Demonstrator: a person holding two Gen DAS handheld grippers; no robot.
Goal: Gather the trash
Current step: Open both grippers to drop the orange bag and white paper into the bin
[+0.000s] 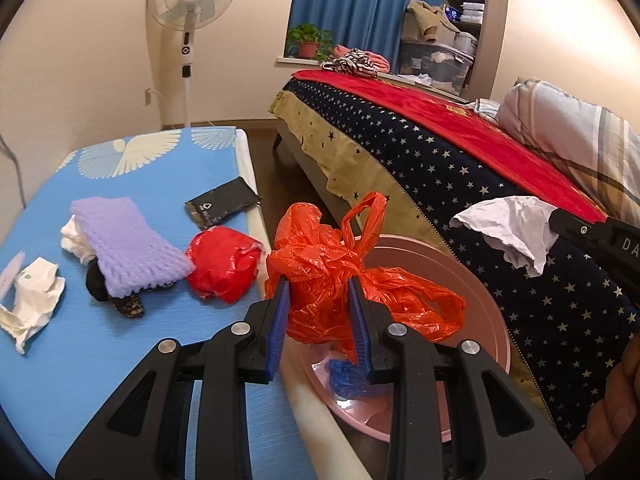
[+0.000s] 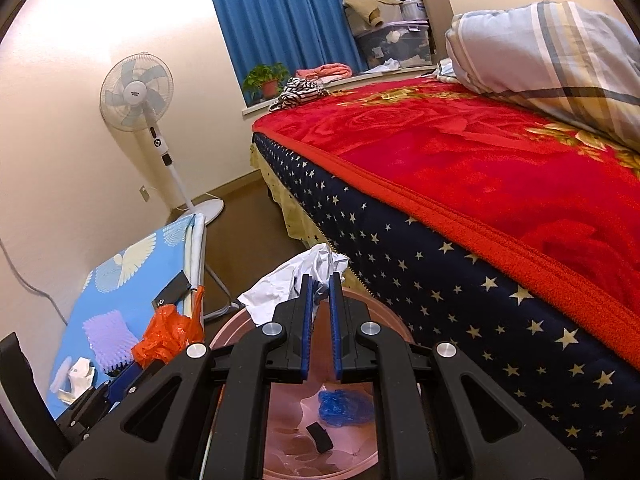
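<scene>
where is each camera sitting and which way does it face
Left wrist: on the left gripper, facing down over the blue board and pink bin; its fingers pinch the orange bag.
Right wrist: on the right gripper, above the bin, facing the bed; fingers hold white paper.
Shared: bin, bag, paper, bed.
</scene>
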